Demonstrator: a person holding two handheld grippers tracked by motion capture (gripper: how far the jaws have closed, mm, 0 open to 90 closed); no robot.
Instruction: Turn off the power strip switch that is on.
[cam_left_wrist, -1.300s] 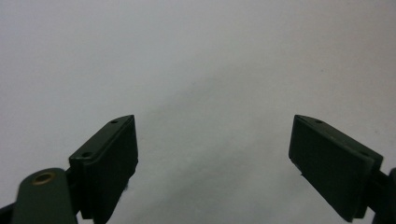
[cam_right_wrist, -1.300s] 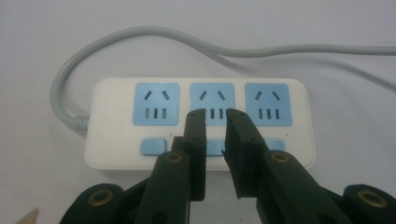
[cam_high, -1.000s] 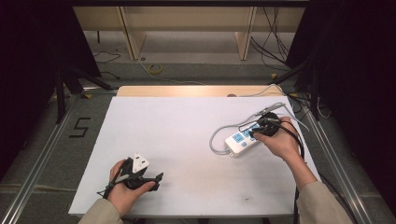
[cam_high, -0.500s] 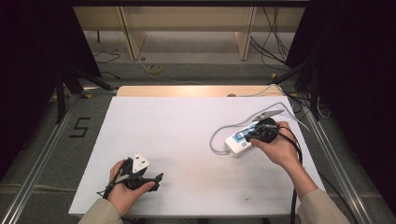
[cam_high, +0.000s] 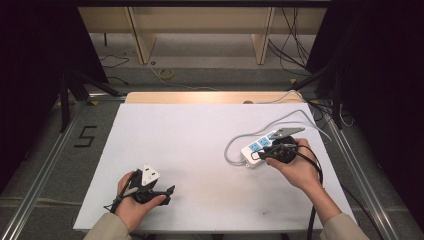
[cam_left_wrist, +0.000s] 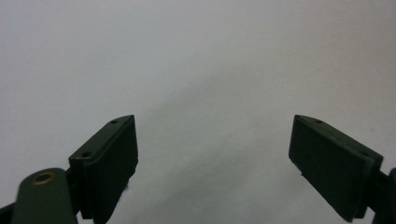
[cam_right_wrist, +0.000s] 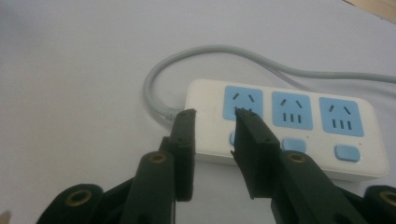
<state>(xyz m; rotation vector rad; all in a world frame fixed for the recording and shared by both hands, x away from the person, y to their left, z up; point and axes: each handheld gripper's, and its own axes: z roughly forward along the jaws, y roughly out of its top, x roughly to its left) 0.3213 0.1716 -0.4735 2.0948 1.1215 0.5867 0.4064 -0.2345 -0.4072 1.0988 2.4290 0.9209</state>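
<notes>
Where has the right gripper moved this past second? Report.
Yes: right gripper drew toward the table's near edge, beside the power strip; jaws just opening, gripping nothing.

Person: beige sleeves on both forearms, cuffs at 6 o'clock of the high view. Left gripper: black body, white three-cornered top plate, two matte black rectangular pads each with two screw holes, brass pivot rivet. Right gripper: black jaws, brass rivets, grey three-cornered plate, black cable trailing toward 6 o'clock
</notes>
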